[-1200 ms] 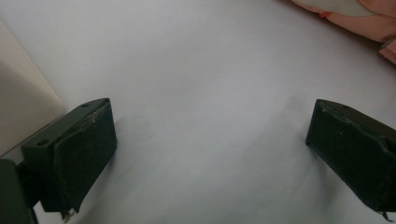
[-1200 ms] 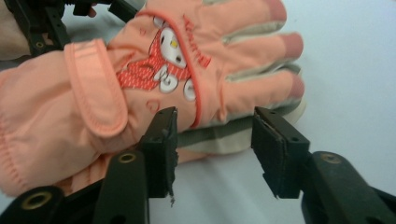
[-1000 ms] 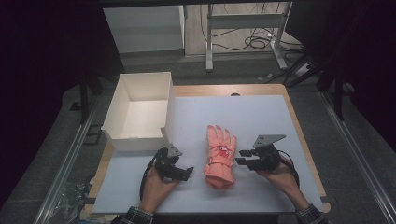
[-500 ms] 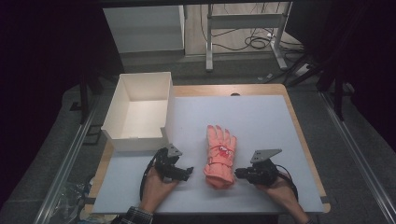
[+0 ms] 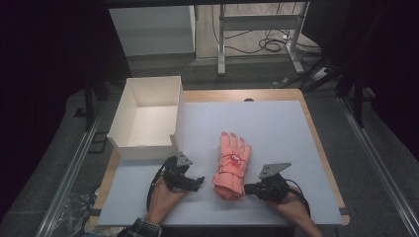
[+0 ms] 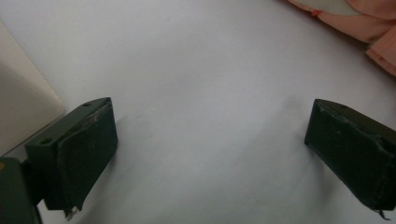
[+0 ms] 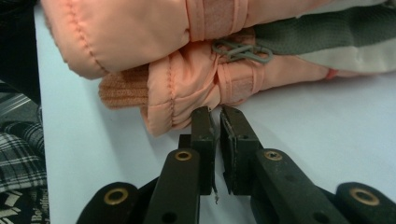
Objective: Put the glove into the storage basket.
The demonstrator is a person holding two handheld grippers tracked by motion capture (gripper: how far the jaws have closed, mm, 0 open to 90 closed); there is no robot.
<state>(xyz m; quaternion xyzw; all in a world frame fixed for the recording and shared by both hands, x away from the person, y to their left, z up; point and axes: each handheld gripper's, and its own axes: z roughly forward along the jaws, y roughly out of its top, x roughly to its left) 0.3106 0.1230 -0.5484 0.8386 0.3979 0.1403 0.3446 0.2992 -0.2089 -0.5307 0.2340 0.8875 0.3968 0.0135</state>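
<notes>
Right now the glove (image 5: 232, 165) lies flat on the desk (image 5: 286, 128) between both grippers, its long axis running from the cuff near the person to the fingers far away. The right gripper (image 5: 249, 188) is nearer: its jaws, having just closed to a thin gap with nothing between them, touch the cuff edge. The left gripper (image 5: 197, 181) waits beside, jaws wide open. A white box (image 5: 148, 145) stands at the far left, and the room around is dark.

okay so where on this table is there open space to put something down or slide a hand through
Bare mat lies behind the pink gloves, up to the far edge, and right of them to the table's right edge. The white box stands empty. It is crowded along the near edge, where the left gripper and right gripper flank the glove cuffs.
</notes>
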